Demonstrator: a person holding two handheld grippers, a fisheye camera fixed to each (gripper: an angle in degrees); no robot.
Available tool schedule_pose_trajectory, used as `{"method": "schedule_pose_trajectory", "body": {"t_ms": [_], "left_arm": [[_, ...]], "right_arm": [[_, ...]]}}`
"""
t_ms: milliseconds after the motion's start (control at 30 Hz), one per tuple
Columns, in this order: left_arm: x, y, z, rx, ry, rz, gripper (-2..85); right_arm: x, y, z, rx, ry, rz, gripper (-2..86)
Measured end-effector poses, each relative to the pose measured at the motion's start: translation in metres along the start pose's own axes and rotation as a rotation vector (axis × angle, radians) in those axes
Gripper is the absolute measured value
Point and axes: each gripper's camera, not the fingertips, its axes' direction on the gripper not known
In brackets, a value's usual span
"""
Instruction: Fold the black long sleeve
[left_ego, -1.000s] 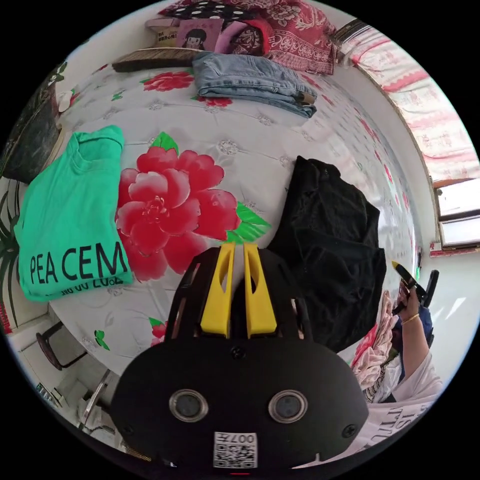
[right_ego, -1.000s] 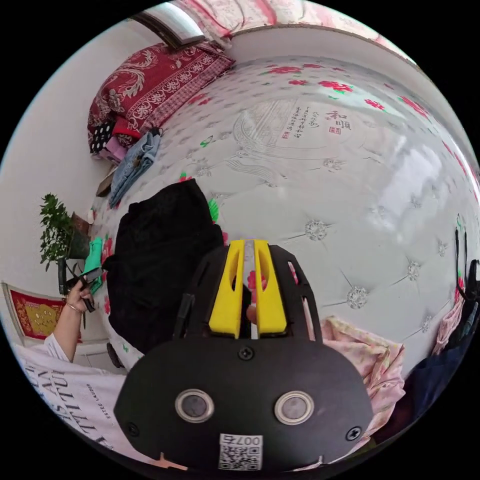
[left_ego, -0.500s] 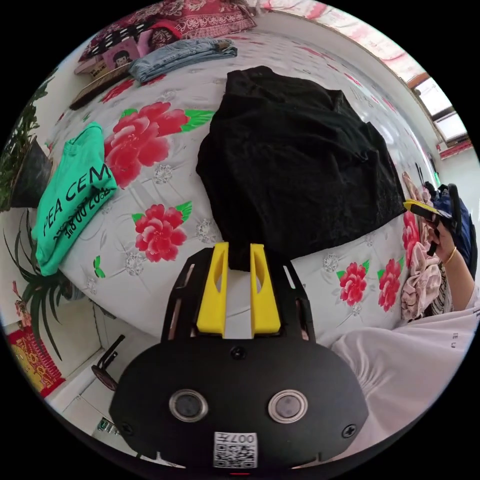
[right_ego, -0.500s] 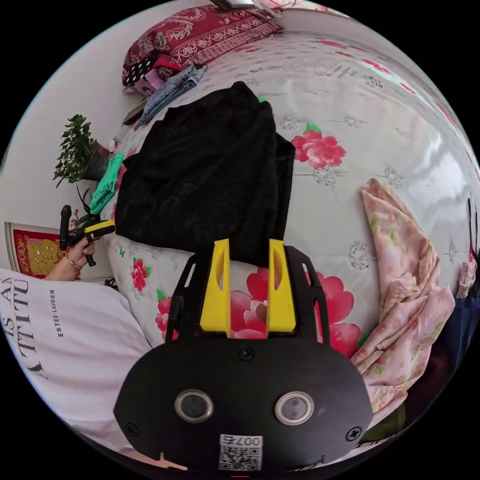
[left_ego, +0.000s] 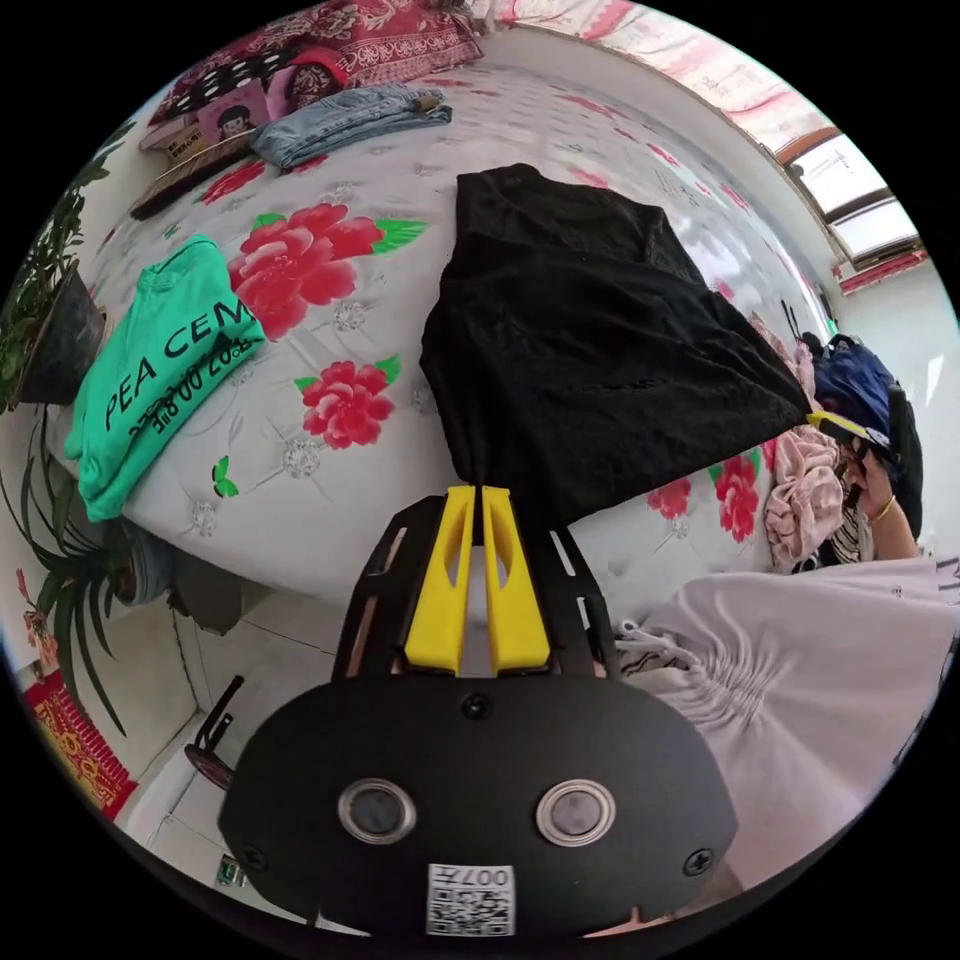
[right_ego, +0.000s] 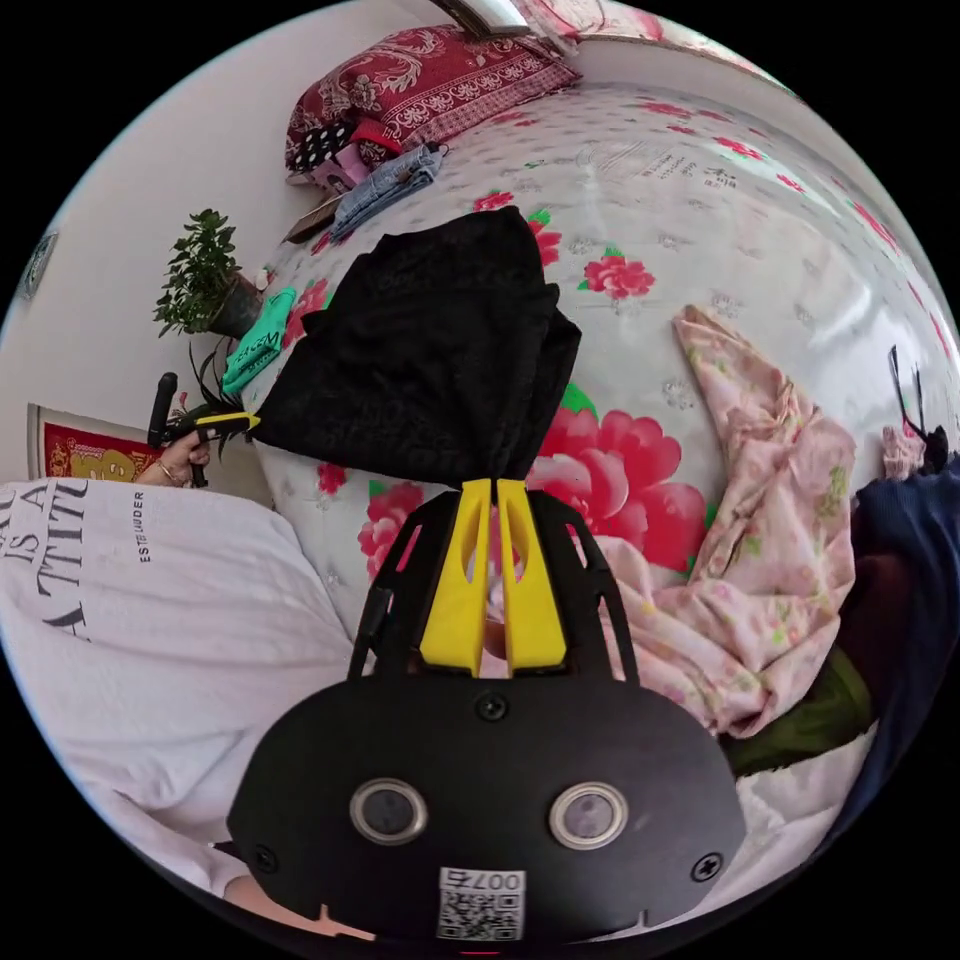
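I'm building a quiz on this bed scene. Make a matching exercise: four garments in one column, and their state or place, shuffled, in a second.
Garments:
1. black long sleeve
2. green T-shirt
3. jeans
4. pink floral garment

States:
A. folded, at the bed's edge near the potted plant
B. crumpled, unfolded on the bed
C. pinched at two corners by the left gripper and the right gripper
D. folded, beside the red pillows

Pairs: 1-C, 2-A, 3-D, 4-B
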Motion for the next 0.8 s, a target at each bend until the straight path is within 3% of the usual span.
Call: {"method": "schedule_pose_trajectory", "body": {"t_ms": [200,400,500,633,800], "left_arm": [[-0.019,0.02,-0.055,0.046,0.218,-0.022,-0.9],[-0.049,-0.073,-0.087,0.139,0.238,0.011,-0.9],[-0.065,-0.154,-0.069,0.135,0.227,-0.031,-0.7],[-0.096,-0.233,-0.031,0.183,0.182,-0.328,0.4],[-0.106,-0.23,-0.009,0.26,0.096,-0.429,6.2]], "right_arm": [[0.01,0.032,-0.036,0.046,-0.222,0.092,-0.3],[0.027,-0.034,-0.086,0.167,-0.334,0.085,-0.2],[0.037,-0.086,-0.091,0.19,-0.31,0.078,-0.2],[0.061,-0.176,-0.073,0.272,-0.21,0.169,0.2],[0.091,-0.196,-0.025,0.294,-0.114,0.306,2.6]]}}
